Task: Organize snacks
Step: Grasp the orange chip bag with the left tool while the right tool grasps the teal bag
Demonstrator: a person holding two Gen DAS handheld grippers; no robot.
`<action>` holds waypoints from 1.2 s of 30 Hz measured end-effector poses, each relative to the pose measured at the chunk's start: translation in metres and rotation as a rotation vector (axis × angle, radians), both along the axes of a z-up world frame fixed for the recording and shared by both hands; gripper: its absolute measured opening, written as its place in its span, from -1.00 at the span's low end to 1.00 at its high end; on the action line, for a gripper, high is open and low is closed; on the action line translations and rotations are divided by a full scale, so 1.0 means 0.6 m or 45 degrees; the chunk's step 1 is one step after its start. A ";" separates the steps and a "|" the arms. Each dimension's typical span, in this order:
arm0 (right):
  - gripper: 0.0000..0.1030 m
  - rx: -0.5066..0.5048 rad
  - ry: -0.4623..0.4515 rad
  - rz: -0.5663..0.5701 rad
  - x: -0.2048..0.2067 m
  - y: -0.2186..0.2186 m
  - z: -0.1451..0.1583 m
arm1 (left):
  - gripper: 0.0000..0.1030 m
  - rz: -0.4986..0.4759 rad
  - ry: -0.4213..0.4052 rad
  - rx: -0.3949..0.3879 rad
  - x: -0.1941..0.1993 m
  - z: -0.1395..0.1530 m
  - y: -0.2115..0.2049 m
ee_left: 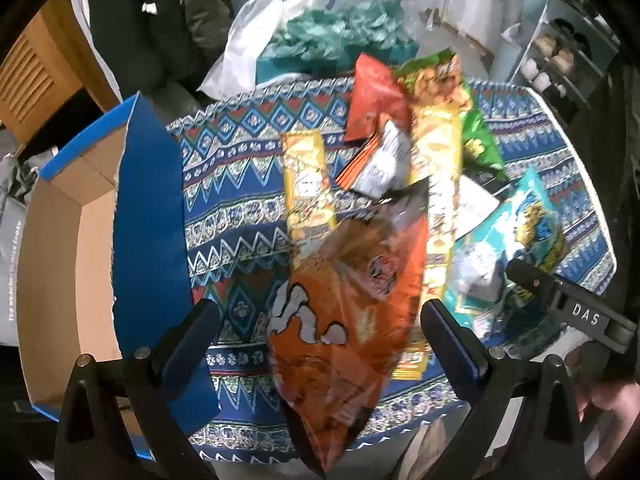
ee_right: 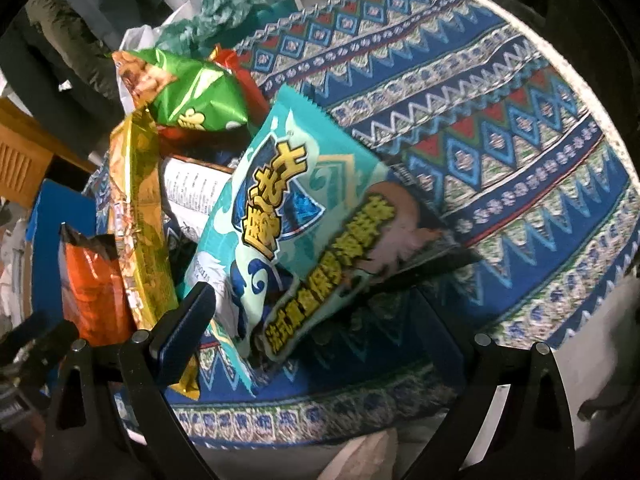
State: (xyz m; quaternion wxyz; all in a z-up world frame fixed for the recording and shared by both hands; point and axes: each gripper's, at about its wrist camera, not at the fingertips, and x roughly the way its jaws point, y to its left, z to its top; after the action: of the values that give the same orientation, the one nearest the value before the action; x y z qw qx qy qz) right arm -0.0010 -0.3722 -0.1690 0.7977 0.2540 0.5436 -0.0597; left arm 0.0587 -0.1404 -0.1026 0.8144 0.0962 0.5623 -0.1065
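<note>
An orange snack bag (ee_left: 348, 320) lies between the spread fingers of my left gripper (ee_left: 320, 332), which is open; the bag looks blurred and its lower end hangs past the table edge. The bag also shows in the right wrist view (ee_right: 90, 284). A teal snack bag (ee_right: 296, 216) lies between the fingers of my right gripper (ee_right: 320, 320), which is open around it; it also shows in the left wrist view (ee_left: 520, 240). Yellow bags (ee_left: 308, 184), a red bag (ee_left: 376, 96) and a green bag (ee_right: 196, 96) lie in a pile on the patterned tablecloth (ee_right: 500, 120).
An open blue cardboard box (ee_left: 148, 208) with a brown inside stands at the table's left. White and teal plastic bags (ee_left: 320, 28) are heaped behind the table. A shoe rack (ee_left: 560, 60) stands at the far right. The right gripper's body (ee_left: 576, 312) reaches in from the right.
</note>
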 end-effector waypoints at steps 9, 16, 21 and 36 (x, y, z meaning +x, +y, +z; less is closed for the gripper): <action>0.31 0.032 -0.036 0.030 0.008 0.021 0.004 | 0.97 0.007 0.054 -0.033 0.011 -0.025 0.003; 0.21 0.108 -0.136 0.044 -0.010 0.012 0.042 | 0.97 0.003 0.089 -0.048 0.006 -0.028 -0.004; 0.17 0.131 -0.169 0.101 0.008 0.032 0.044 | 0.97 0.000 0.106 -0.054 0.008 -0.034 -0.006; 0.06 0.256 -0.055 0.150 0.044 0.064 -0.033 | 0.97 0.004 0.162 -0.141 0.010 -0.041 -0.010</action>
State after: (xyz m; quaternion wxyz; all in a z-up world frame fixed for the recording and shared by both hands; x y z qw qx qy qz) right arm 0.0252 -0.3340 -0.1886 0.7819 0.3016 0.5435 0.0477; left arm 0.0648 -0.1465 -0.1274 0.7812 0.0432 0.6063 -0.1419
